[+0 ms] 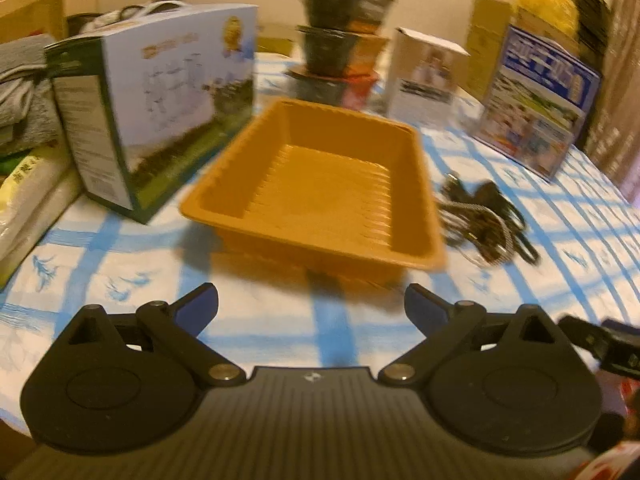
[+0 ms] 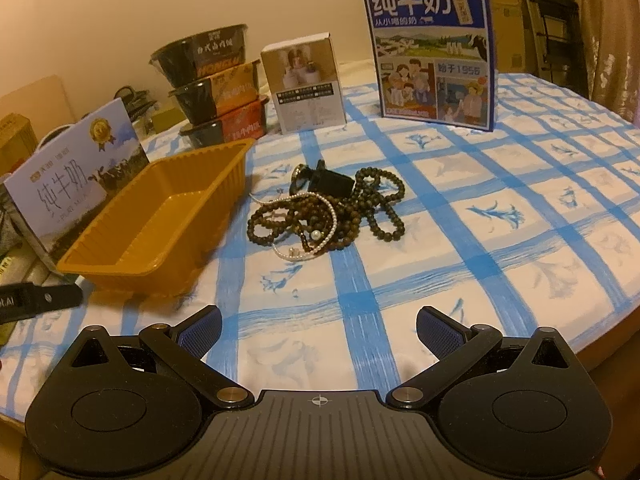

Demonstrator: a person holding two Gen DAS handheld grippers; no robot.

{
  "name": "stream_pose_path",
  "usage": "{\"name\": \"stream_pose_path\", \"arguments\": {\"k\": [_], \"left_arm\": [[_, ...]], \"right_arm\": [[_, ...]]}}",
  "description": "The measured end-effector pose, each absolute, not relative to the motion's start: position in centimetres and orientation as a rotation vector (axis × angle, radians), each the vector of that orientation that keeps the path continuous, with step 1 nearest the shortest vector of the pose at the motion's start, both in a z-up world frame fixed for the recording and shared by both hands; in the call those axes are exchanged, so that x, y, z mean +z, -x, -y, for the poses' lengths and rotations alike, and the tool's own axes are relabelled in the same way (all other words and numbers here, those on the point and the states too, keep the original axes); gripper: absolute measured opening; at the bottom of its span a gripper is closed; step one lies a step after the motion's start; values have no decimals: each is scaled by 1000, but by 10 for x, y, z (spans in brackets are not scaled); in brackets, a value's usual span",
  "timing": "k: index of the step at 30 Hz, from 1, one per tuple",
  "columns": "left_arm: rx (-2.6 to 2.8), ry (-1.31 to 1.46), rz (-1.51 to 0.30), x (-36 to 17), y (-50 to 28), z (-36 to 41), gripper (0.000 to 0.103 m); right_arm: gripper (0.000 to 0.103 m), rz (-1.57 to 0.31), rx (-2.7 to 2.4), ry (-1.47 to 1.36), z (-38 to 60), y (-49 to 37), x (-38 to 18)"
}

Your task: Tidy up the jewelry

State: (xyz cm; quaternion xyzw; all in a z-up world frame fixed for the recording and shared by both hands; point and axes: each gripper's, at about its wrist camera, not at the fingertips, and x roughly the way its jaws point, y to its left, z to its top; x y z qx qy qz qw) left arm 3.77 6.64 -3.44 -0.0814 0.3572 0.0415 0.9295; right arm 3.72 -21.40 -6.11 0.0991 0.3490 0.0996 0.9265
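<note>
Landmark = tray [image 2: 160,216]: orange moulded plastic, rectangular, ribbed walls and floor, thin flared rim, nothing inside. Sits on a white cloth [image 2: 460,216] w/ blue grid and small blue fish-like prints.

Left of tray: pale milk carton [image 2: 76,180], glossy card, just beside the tray's long side; grey folded fabric [image 1: 24,80] further left in left wrist view.

Behind tray: three stacked bowls [image 2: 216,84], dark plastic w/ printed sleeves; next to them a small white card box [image 2: 306,84], upright.

Right of tray, near but apart: jewelry [image 2: 328,208] in one tangled heap, dark round wooden beads in loops, a thin pearl strand across them, a black blocky item and a watch-like ring at the heap's far edge. Nothing blocks it.

Far right behind heap: blue milk carton [image 2: 434,52], upright.

Left gripper [image 1: 311,308]: fingers spread wide, nothing between, in front of tray's near wall; view blurred. Right gripper [image 2: 319,330]: also spread, nothing held, over bare cloth in front of heap.
</note>
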Motion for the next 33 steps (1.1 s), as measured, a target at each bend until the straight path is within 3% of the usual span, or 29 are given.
{"name": "stream_pose_path", "arguments": {"k": [21, 30, 33], "left_arm": [[178, 387, -573, -80, -100, -149, 73], [163, 337, -563, -94, -125, -146, 45], [177, 329, -560, -98, -131, -145, 43]], "right_arm": [[103, -736, 175, -235, 204, -99, -88], [103, -747, 173, -244, 202, -113, -96], [103, -749, 172, -248, 203, -116, -99]]}}
